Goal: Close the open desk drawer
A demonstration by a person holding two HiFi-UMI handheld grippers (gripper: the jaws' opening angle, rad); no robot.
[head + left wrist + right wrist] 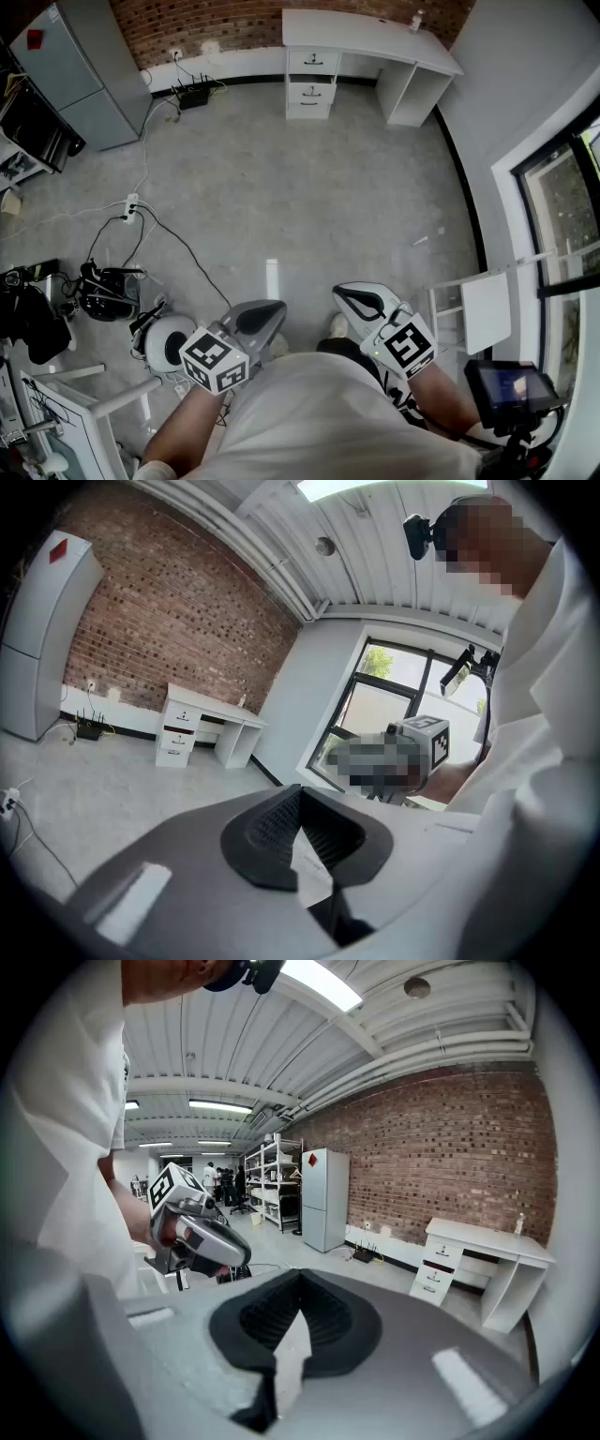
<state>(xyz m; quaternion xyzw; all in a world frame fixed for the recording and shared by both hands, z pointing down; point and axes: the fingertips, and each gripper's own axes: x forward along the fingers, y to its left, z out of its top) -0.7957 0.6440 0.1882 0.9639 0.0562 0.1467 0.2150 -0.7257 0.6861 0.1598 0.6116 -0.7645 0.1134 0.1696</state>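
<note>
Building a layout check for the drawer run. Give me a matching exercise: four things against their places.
Things:
1 desk
2 grey cabinet
3 power strip
4 left gripper

Places:
A on the floor, left of centre
B against the brick wall, right corner
C by the brick wall, far left
D close in front of the person

Pairs: 1-B, 2-C, 3-A, 4-D

The desk is far off, and its drawers look so small that it is hard to tell how far any one sticks out. The little thing standing on the desk's top, near its right end, is too small to name. Far from the desk, the black heap is cut off by the left edge, and the person's white shirt hides the floor under it.
</note>
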